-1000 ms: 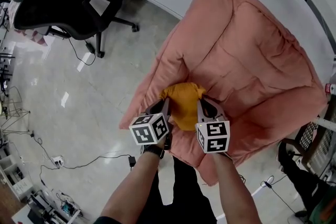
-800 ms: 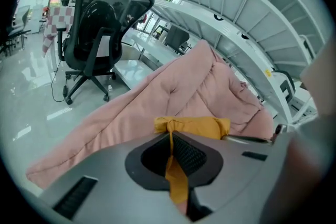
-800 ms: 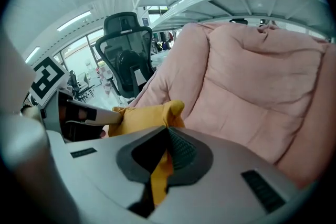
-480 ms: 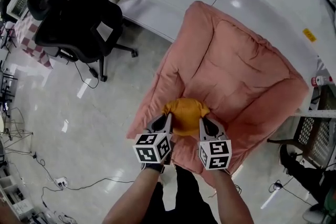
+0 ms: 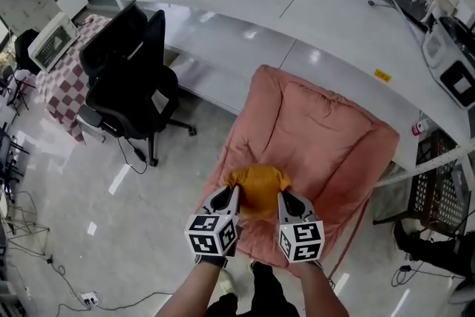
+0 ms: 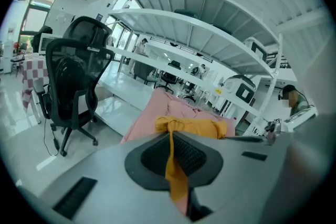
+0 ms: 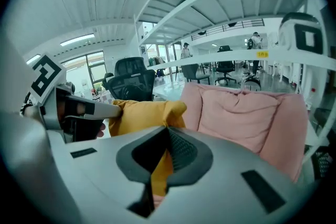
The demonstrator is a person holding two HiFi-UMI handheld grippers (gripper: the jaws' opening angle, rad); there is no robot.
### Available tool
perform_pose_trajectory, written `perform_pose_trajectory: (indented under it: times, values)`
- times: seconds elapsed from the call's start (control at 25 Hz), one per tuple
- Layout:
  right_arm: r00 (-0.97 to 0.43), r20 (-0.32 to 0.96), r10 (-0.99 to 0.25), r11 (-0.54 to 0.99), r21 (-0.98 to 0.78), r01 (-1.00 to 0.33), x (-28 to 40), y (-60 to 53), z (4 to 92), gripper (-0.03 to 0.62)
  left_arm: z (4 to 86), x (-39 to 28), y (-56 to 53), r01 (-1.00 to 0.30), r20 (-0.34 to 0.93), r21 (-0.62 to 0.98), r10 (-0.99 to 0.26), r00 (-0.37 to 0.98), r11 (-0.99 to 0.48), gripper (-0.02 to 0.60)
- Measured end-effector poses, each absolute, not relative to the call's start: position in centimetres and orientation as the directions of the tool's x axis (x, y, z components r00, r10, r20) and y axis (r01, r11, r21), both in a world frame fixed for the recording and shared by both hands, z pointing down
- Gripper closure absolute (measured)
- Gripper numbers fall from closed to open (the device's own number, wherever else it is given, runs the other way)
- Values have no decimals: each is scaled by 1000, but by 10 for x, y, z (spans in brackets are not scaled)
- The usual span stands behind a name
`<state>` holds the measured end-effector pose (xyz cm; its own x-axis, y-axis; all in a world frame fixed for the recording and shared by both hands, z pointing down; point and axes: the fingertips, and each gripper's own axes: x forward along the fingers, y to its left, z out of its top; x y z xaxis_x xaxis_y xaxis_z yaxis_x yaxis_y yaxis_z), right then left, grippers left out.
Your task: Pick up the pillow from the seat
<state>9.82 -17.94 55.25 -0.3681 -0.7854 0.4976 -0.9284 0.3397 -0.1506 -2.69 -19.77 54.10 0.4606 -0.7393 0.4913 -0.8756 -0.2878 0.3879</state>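
Observation:
A small yellow pillow [image 5: 258, 185] hangs in the air between my two grippers, above the front of a big pink cushioned seat [image 5: 319, 137]. My left gripper [image 5: 231, 196] is shut on the pillow's left corner; yellow cloth [image 6: 172, 162] runs down between its pads. My right gripper [image 5: 283, 199] is shut on the right corner, with the pillow [image 7: 144, 115] bunched ahead of its jaws and a strip of cloth pinched between them. The pink seat [image 7: 247, 113] lies behind it.
A black office chair [image 5: 133, 82] stands on the glossy floor to the left. A long white desk [image 5: 297, 7] curves behind the seat. A checkered table with a monitor [image 5: 52, 48] is far left, a wire rack [image 5: 438, 193] at right. Cables [image 5: 44, 271] trail on the floor.
Both grippers have risen with the pillow, lifting it off the seat. The seat and floor look farther away, and more of the desk and room shows.

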Motion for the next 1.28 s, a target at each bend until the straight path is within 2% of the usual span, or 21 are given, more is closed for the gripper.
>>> perform_pose_trajectory:
  times: [0.52,0.8,1.28]
  values:
    - [-333,354,-874,318,-102,-943,70,-159,421,588,400,-53,-181,-852,344,327,-788,510,-408,565]
    - [-335,282,-899,330,-68,-942,58,-153,363,588,343,-67,-168,-842,290,297,-798,529,-450,565]
    - [-339,149,-929,343,-4,-940,47,-136,262,588,234,-77,-145,-817,125,248,-820,559,-520,565]
